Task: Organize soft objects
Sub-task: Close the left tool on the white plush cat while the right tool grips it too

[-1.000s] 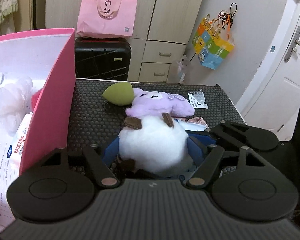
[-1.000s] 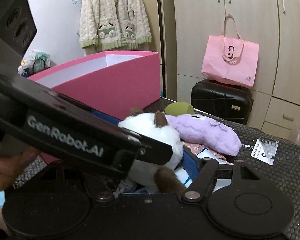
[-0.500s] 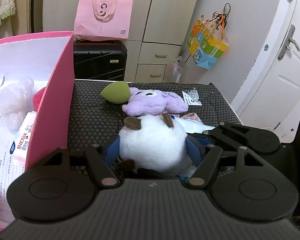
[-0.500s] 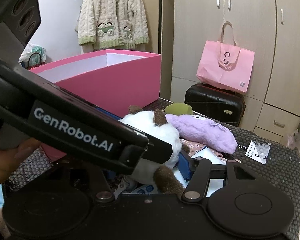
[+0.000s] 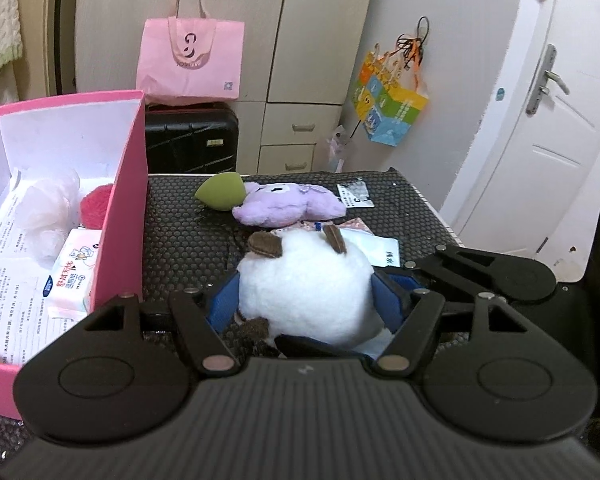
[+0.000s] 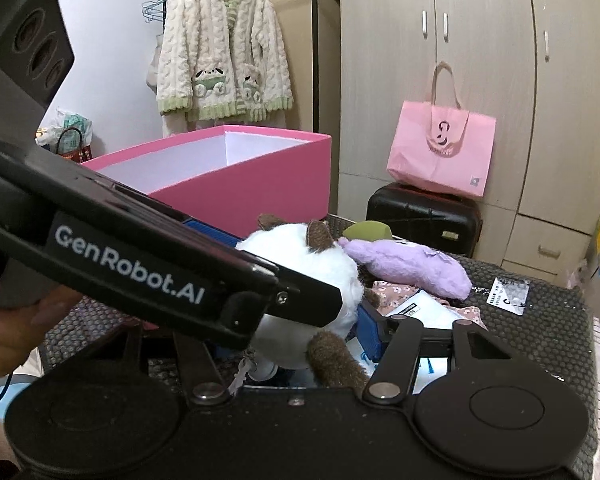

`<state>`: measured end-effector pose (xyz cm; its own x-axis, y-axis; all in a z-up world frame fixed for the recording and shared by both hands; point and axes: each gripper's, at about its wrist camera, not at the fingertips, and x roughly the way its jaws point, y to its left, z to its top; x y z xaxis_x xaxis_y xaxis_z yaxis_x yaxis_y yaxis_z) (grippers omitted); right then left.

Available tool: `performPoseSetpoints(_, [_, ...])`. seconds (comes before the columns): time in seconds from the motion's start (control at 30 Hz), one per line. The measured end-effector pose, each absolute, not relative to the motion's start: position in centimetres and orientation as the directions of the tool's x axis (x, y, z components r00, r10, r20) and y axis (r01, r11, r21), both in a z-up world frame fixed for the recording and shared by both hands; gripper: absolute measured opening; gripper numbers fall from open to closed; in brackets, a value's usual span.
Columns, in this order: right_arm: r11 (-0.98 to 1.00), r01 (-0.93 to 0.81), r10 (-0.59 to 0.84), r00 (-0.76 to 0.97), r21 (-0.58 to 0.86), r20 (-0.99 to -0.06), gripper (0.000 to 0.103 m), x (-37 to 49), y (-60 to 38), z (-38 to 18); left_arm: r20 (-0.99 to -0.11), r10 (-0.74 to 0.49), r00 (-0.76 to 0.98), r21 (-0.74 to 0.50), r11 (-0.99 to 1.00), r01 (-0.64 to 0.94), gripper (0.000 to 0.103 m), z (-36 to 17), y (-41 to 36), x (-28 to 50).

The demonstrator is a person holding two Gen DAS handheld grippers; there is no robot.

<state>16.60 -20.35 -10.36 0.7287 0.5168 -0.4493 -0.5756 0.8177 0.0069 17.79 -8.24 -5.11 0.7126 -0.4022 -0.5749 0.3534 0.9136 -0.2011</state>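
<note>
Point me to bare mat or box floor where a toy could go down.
Free: the black mat between the pink box wall and the white plush, below the green sponge. Also the box's far white floor behind the red ball. Crowded: right of the white plush, where the purple plush and packets pile.

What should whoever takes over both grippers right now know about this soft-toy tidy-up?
Left gripper: shut on the white plush, pads pressing its sides.
Right gripper: jaws have just been closing with the same plush between them; one pad touches it, the other is hidden.
Done: red ball, pale pouf and tissue pack lie in the pink box.
Left: box the white plush; purple plush and green sponge wait on the black mat.
</note>
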Motion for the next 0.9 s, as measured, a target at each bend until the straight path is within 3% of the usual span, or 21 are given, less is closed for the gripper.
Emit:
performPoseSetpoints(0.37, [0.82,-0.561,0.483,0.785,-0.114,-0.388,0.064,13.8,-19.3,-8.0,-0.497,-0.445,0.745,-0.179,0.893,0.413,0.069,-2.9,-6.9,14.9])
performPoseSetpoints(0.9, [0.832,-0.554,0.489,0.726,0.009,-0.483,0.064,9.0,-17.5,-6.5,-0.572,-0.491,0.657,-0.172,0.855,0.49,0.069,-1.6,-4.1,9.6])
